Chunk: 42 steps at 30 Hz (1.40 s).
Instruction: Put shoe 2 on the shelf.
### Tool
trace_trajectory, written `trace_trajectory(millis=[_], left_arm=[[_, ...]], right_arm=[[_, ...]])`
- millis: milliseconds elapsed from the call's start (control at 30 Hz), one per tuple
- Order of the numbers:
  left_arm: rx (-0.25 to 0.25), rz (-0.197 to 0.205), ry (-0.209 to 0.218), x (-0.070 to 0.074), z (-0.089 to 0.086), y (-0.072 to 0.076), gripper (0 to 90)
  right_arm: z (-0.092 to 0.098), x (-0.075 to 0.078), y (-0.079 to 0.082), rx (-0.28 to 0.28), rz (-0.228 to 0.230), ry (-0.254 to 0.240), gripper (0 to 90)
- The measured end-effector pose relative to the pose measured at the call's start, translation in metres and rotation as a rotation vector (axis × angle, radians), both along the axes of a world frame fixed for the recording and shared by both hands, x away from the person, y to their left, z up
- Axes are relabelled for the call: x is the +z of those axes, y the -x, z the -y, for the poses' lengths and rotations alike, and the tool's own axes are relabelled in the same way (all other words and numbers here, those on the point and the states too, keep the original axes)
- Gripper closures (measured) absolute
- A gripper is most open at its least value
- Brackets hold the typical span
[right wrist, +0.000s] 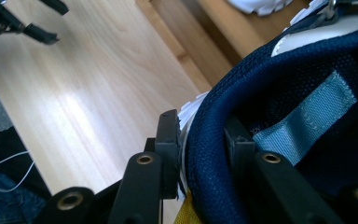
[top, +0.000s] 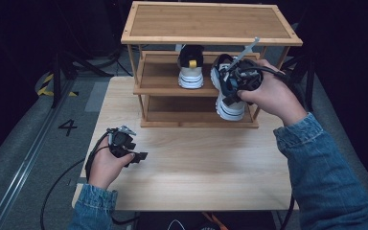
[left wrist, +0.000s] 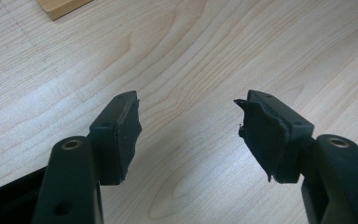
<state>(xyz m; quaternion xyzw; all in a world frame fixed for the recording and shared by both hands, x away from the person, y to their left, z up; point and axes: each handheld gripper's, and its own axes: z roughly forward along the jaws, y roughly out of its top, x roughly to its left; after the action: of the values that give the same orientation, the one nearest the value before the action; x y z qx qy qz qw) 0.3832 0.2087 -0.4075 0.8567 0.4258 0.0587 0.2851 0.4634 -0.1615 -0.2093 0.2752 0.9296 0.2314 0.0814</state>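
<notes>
A white and navy sneaker (top: 190, 72) stands on the middle shelf of a wooden shoe rack (top: 211, 21), heel toward me. My right gripper (top: 232, 88) is shut on the navy collar of a second sneaker (top: 229, 109), which hangs heel-down at the right front of that shelf. In the right gripper view one jaw sits outside the heel and the other inside the collar of the held sneaker (right wrist: 284, 79), so the right gripper (right wrist: 200, 135) pinches it. My left gripper (top: 141, 157) rests low over the table (top: 196, 167), open. Nothing lies between the fingers of the left gripper (left wrist: 191, 135).
The rack stands at the far half of the light wooden table and has a top shelf, a middle shelf and a lower shelf (top: 182, 108). Dark floor and cables surround the table. A corner of the rack's foot (left wrist: 60, 7) is visible ahead of the left gripper.
</notes>
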Motion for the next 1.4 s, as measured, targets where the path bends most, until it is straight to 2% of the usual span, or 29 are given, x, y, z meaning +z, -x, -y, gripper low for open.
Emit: trace_trajectory(millis=[267, 367, 800, 933, 1000, 1033, 1067, 1133, 1300, 1333, 1400], left_arm=[[0.005, 0.006, -0.003, 0.001, -0.005, 0.0, 37.2], [0.001, -0.004, -0.001, -0.001, -0.003, 0.0, 37.2], [-0.008, -0.01, -0.008, -0.004, 0.0, -0.001, 36.9], [-0.007, -0.011, -0.005, -0.004, 0.001, 0.0, 36.8], [-0.003, -0.014, -0.003, -0.004, 0.001, 0.0, 36.7], [-0.005, -0.014, -0.007, -0.005, 0.0, 0.0, 36.7], [-0.003, -0.018, -0.005, -0.005, 0.0, 0.0, 36.7], [-0.006, -0.017, -0.006, -0.005, 0.0, 0.0, 36.7], [-0.008, -0.022, -0.005, -0.005, 0.0, -0.001, 36.5], [-0.008, -0.022, -0.005, -0.005, 0.0, -0.001, 36.5], [-0.004, -0.02, -0.003, -0.006, 0.001, -0.001, 36.5]], right_arm=[[-0.01, -0.002, -0.026, 0.005, -0.003, 0.012, 72.8], [-0.013, -0.003, -0.032, 0.007, -0.001, 0.014, 72.6], [-0.024, -0.007, -0.042, 0.026, 0.012, 0.036, 69.0], [-0.025, -0.006, -0.042, 0.029, 0.078, 0.038, 59.5], [-0.025, -0.006, -0.041, 0.024, 0.127, 0.016, 49.4], [-0.025, -0.005, -0.041, 0.023, 0.147, 0.007, 47.3], [-0.024, -0.004, -0.041, 0.023, 0.177, 0.002, 47.1], [-0.024, -0.003, -0.04, 0.007, 0.18, -0.012, 45.8], [-0.019, 0.002, -0.032, -0.009, 0.258, -0.048, 45.1], [-0.019, 0.002, -0.032, -0.009, 0.258, -0.048, 45.1], [-0.013, 0.006, -0.025, -0.03, 0.284, -0.087, 44.3]])
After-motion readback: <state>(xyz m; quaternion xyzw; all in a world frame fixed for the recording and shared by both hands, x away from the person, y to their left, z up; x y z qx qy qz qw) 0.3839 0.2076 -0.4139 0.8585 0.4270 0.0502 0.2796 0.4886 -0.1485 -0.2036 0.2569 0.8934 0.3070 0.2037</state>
